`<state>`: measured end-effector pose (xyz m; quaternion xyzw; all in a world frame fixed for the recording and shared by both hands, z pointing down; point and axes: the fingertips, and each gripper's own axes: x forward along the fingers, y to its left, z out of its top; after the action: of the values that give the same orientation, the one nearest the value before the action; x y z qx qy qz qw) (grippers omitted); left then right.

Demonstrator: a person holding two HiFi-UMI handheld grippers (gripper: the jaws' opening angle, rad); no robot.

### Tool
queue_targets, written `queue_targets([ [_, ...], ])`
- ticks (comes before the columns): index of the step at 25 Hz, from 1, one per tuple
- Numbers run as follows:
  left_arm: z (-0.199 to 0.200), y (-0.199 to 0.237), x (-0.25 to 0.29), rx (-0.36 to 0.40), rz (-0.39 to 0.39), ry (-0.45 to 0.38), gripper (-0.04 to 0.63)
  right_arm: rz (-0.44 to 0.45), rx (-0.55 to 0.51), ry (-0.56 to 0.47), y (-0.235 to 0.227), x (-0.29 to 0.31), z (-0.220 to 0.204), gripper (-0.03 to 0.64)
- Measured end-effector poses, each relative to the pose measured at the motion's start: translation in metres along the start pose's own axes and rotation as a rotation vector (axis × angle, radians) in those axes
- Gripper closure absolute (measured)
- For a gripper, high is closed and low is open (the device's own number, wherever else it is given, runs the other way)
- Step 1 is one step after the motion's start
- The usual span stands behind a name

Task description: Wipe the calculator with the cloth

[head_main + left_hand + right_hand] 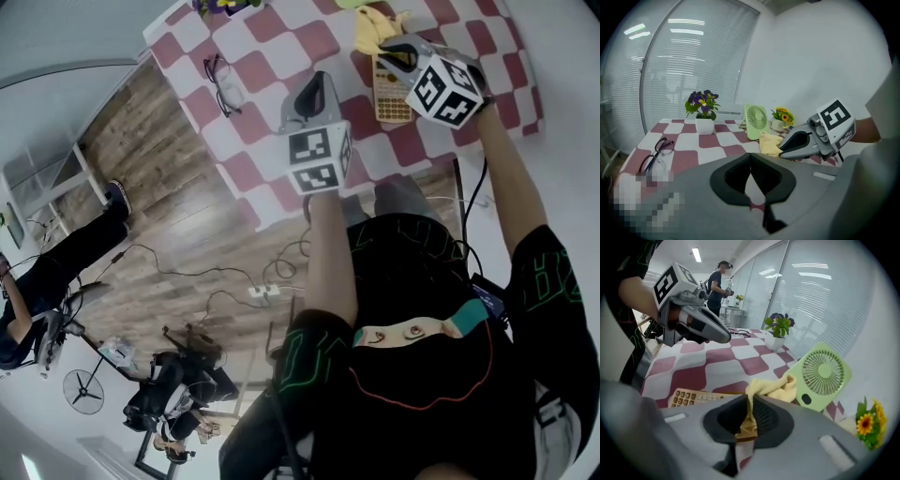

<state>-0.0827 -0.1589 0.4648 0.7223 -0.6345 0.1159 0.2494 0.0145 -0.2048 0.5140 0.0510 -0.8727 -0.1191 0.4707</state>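
The head view looks steeply down from high up. Both gripper views sit low, close over the checked surface (726,138), and share the green fan (756,121).

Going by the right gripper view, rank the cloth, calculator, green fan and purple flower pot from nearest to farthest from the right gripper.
1. cloth: clamped between the jaws of the right gripper.
2. calculator: flat on the table just under the jaws, leftward.
3. green fan: upright beyond the cloth, rightward.
4. purple flower pot: farthest back, by the window.
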Motion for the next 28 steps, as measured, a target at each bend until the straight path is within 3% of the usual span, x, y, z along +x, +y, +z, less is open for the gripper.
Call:
queue_targets([
  [28,-0.022,-0.016,-0.024,-0.02,0.032,-0.001,0.584,0.059,-0.001,-0.018,0.075,-0.03,-0.009,0.58],
])
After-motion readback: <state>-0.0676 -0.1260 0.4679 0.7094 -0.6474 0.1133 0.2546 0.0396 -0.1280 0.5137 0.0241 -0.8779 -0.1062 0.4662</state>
